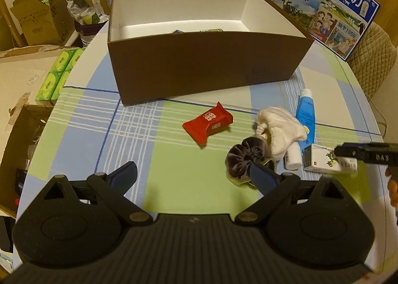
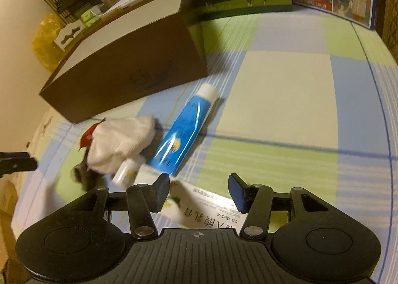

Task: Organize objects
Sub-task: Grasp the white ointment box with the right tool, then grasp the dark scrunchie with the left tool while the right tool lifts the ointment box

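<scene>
An open brown box [image 1: 204, 60] stands at the back of the checked table; it also shows in the right wrist view [image 2: 124, 70]. In front lie a red snack packet [image 1: 207, 122], a dark scrunchie [image 1: 245, 157], a white cloth [image 1: 278, 125], a blue tube [image 1: 306, 116], a small white bottle [image 1: 293, 157] and a white medicine carton [image 1: 323, 161]. My left gripper [image 1: 196, 177] is open and empty, its right finger beside the scrunchie. My right gripper [image 2: 199, 190] is open, its fingers either side of the carton [image 2: 206, 209], not closed on it. It enters the left view at the right edge [image 1: 360, 153].
Two milk cartons [image 1: 311, 0] stand behind the box. Green tissue packs [image 1: 57, 75] and cardboard boxes [image 1: 37, 20] crowd the left beyond the table edge. A quilted chair [image 1: 373, 58] is at the right. The blue tube [image 2: 184, 132] and cloth [image 2: 122, 144] lie just ahead of my right gripper.
</scene>
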